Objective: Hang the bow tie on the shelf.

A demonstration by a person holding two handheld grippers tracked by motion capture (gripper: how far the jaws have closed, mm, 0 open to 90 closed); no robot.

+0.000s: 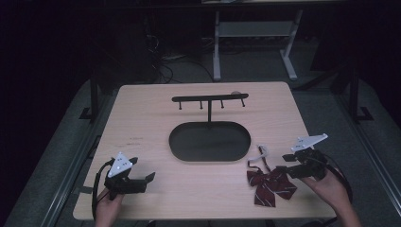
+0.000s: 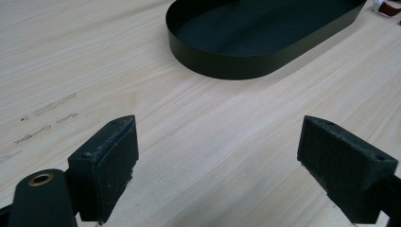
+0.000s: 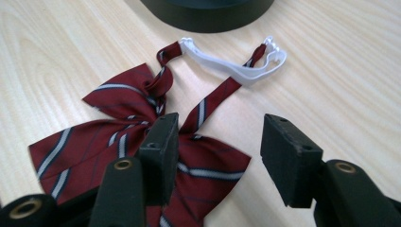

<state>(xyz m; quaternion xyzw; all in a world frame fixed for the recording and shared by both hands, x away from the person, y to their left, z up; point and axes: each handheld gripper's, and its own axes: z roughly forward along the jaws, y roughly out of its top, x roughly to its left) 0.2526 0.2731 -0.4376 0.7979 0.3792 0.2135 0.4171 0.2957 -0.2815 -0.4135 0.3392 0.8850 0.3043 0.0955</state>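
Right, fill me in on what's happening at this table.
A person holds a two-jaw gripper in each hand at a light wooden table. The right gripper hovers over a dark red striped bow tie with a white elastic strap, jaws apart and not gripping it. The left gripper is open over bare wood, with nothing between its jaws. Between them stands a black oval tray with a hook rack rising from it; nothing hangs there.

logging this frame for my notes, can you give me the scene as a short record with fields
table: light wood
stand: black hook rack above an oval black tray
bow tie: dark red, striped, flat on the table, white strap
left hand-held gripper: open over bare wood
right hand-held gripper: open, just above the bow tie
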